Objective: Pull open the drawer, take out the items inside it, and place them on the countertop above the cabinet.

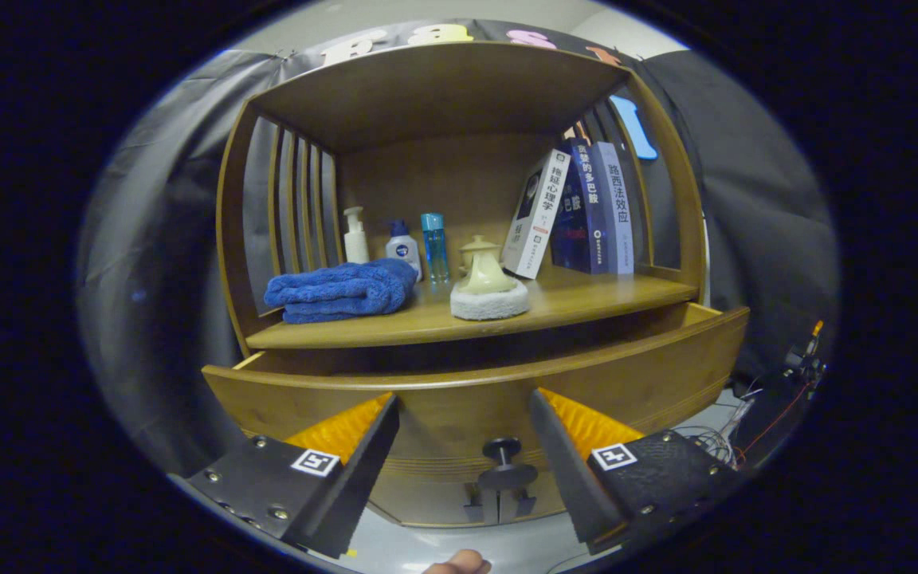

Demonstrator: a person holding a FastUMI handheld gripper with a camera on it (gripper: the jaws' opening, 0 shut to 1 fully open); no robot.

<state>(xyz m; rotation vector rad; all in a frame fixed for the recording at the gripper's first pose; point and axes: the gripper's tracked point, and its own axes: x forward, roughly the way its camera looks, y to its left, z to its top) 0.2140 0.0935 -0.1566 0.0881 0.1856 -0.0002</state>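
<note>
Drawer pulled partway out under the worktop, knob sitting between the jaws. Gripper wide open, holding nothing. Up top: blue towel, scrub brush, three bottles, some books.
</note>
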